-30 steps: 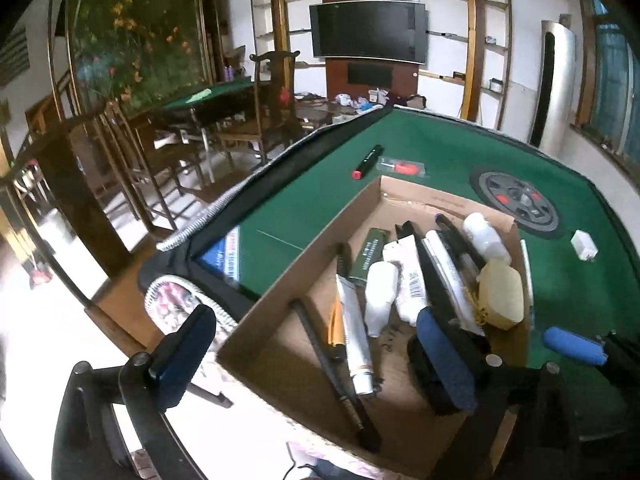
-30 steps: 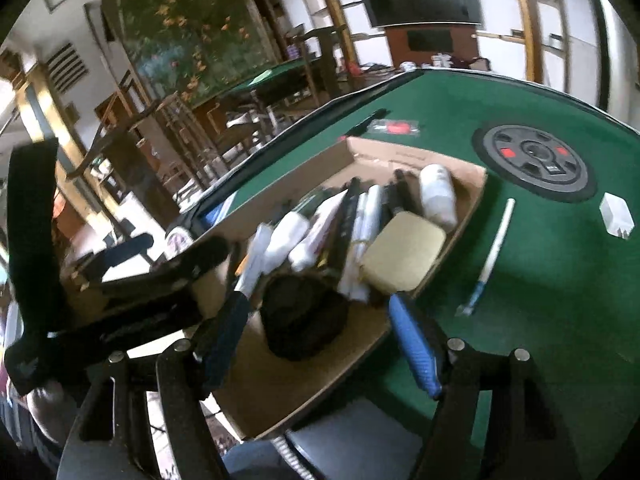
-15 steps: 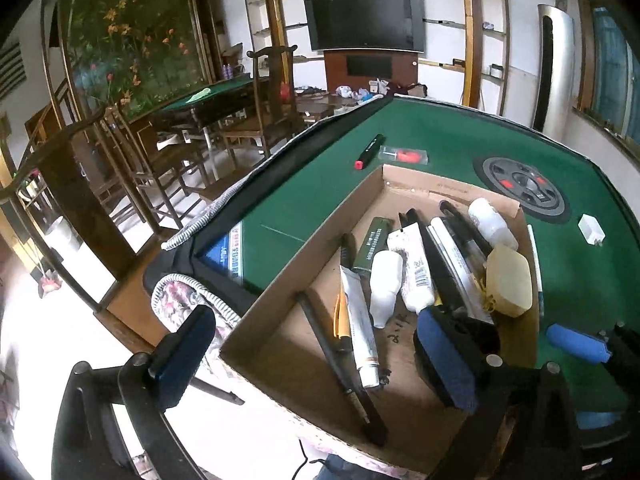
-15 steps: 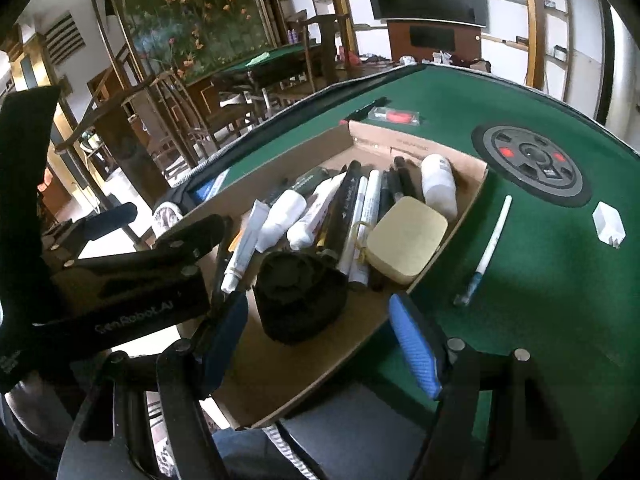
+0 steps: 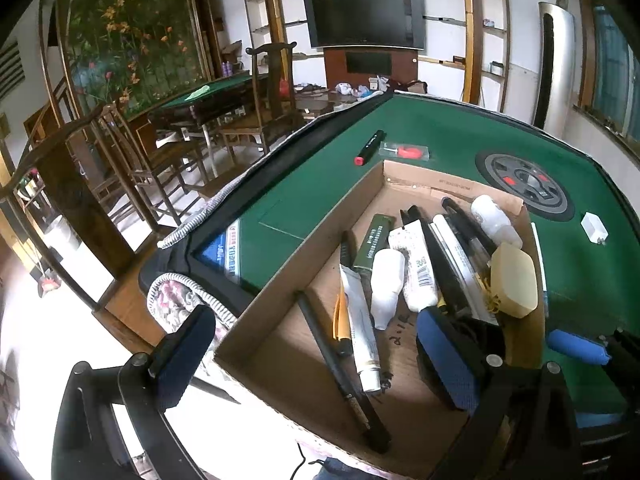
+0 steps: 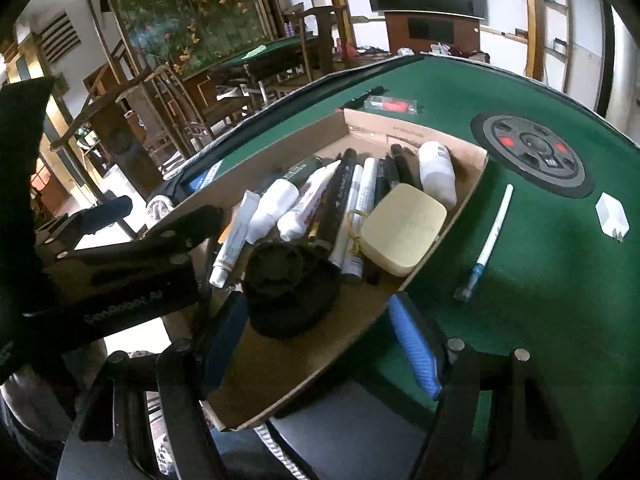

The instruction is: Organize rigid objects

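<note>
A shallow cardboard box (image 5: 440,182) (image 6: 404,130) sits on the green felt table and holds several pens, tubes, white bottles, a cream case (image 5: 514,284) (image 6: 402,230) and a round black lid (image 6: 290,290). My left gripper (image 5: 316,356) is open and empty over the box's near left corner. My right gripper (image 6: 320,344) is open and empty over the box's near edge. On the felt lie a white pen (image 6: 490,238), a white charger (image 5: 594,227) (image 6: 612,216), a black marker with a red cap (image 5: 370,147) and a red packaged item (image 5: 408,151) (image 6: 394,104).
A round grey control panel (image 5: 524,188) (image 6: 534,152) sits in the table's middle. The table's padded black edge (image 5: 280,156) runs along the left. Wooden chairs (image 5: 128,160) and another green table (image 5: 208,96) stand beyond it.
Both grippers have pulled back and up slightly from the box. The left gripper has turned a little to the right. Both stay open and empty.
</note>
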Tool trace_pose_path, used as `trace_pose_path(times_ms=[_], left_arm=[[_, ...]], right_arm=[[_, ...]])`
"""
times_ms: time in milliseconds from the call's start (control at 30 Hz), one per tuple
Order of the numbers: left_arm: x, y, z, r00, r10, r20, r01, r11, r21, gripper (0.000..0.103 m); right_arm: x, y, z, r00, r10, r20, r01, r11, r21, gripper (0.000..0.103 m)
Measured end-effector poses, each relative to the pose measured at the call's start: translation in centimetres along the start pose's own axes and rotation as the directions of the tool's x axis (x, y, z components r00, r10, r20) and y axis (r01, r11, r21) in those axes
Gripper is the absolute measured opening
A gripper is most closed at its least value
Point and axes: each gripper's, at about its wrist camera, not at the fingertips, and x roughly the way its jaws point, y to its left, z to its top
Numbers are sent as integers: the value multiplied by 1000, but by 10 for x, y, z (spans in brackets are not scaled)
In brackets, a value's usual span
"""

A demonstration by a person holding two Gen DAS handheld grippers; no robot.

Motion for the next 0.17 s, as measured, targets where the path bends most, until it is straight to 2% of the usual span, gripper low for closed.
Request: trace_pose_path(times_ms=[167], left_arm=[[-2,2,1,1000,-22,18,22,1000,2,102]], right_arm=[[-1,-2,1,1000,-5,1,5,1000,12,72]])
